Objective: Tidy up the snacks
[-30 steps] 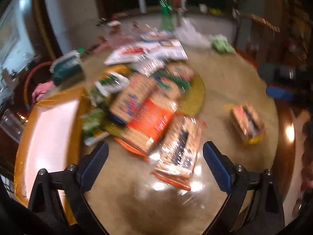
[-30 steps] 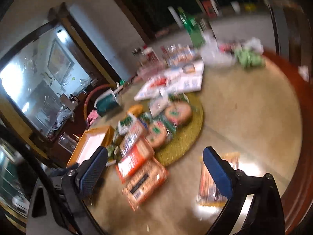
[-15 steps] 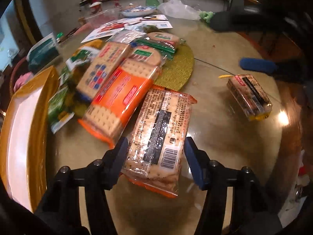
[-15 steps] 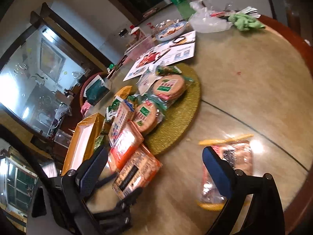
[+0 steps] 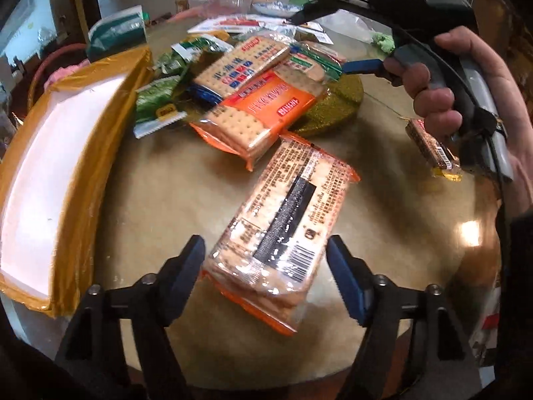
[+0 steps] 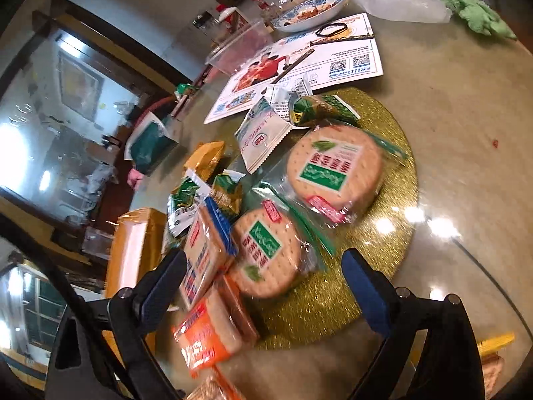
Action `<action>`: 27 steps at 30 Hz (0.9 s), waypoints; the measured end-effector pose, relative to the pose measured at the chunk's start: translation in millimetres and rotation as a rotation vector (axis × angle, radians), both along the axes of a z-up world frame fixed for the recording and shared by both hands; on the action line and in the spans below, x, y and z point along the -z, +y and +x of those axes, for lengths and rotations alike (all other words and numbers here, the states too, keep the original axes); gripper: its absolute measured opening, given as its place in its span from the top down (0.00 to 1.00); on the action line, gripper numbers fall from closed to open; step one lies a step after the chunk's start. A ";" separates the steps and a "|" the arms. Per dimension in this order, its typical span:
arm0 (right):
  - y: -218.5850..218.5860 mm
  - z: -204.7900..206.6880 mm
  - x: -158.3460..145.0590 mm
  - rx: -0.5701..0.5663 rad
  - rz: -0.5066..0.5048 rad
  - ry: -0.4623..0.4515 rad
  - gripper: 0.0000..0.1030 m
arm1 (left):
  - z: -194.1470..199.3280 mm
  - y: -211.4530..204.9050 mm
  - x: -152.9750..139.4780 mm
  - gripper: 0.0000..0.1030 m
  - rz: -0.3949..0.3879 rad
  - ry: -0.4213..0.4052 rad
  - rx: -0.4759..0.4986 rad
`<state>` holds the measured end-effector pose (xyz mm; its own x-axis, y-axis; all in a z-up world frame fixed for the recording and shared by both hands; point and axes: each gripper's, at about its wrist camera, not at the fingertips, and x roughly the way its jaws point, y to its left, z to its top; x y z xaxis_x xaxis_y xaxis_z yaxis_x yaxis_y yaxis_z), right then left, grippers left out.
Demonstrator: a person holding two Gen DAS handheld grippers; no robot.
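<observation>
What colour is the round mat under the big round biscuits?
Glittery gold-green; the round mat shows best in the right wrist view.

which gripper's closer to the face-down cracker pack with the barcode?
Left. The left gripper straddles the cracker pack, its fingers not visibly pressing. The right gripper is over the round biscuit packs.

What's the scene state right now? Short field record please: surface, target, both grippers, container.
surface: round table
target: orange cracker pack, label side down, lying apart from the snack pile
left hand-held gripper: jaws have just been opening; they straddle the pack's near end, pads not pressing
right hand-held gripper: open, over the round biscuit pack on the gold mat
container: empty gold-rimmed tray, left of the pile
</observation>
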<state>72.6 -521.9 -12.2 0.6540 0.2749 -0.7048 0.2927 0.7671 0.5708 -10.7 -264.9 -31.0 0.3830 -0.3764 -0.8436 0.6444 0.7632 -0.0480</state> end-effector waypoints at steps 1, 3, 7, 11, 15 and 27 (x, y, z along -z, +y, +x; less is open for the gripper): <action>8.1 -1.2 -2.6 -0.014 -0.003 -0.005 0.09 | -1.1 1.9 -0.1 0.30 0.005 -0.015 -0.002; 27.4 -7.0 -6.8 -0.023 -0.001 -0.029 0.09 | -3.3 7.6 -0.2 0.31 0.009 -0.038 -0.017; 46.3 6.2 -5.4 0.001 0.008 -0.013 0.10 | -5.3 24.0 -2.1 0.32 0.011 -0.066 -0.033; 63.4 38.4 5.1 0.029 -0.013 0.092 0.20 | -0.3 39.8 -4.5 0.32 -0.004 -0.056 -0.051; 78.3 65.5 3.4 0.092 -0.131 0.158 0.25 | 4.2 46.9 -2.2 0.32 -0.015 -0.049 -0.067; 127.0 87.6 8.3 0.154 -0.411 0.265 0.32 | 5.0 49.3 -0.8 0.32 -0.009 -0.031 -0.026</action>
<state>160.2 -394.9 -20.5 0.4493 -0.1451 -0.8815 0.5138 0.8492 0.1221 -5.7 -215.6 -30.2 0.4185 -0.3733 -0.8279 0.6259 0.7791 -0.0349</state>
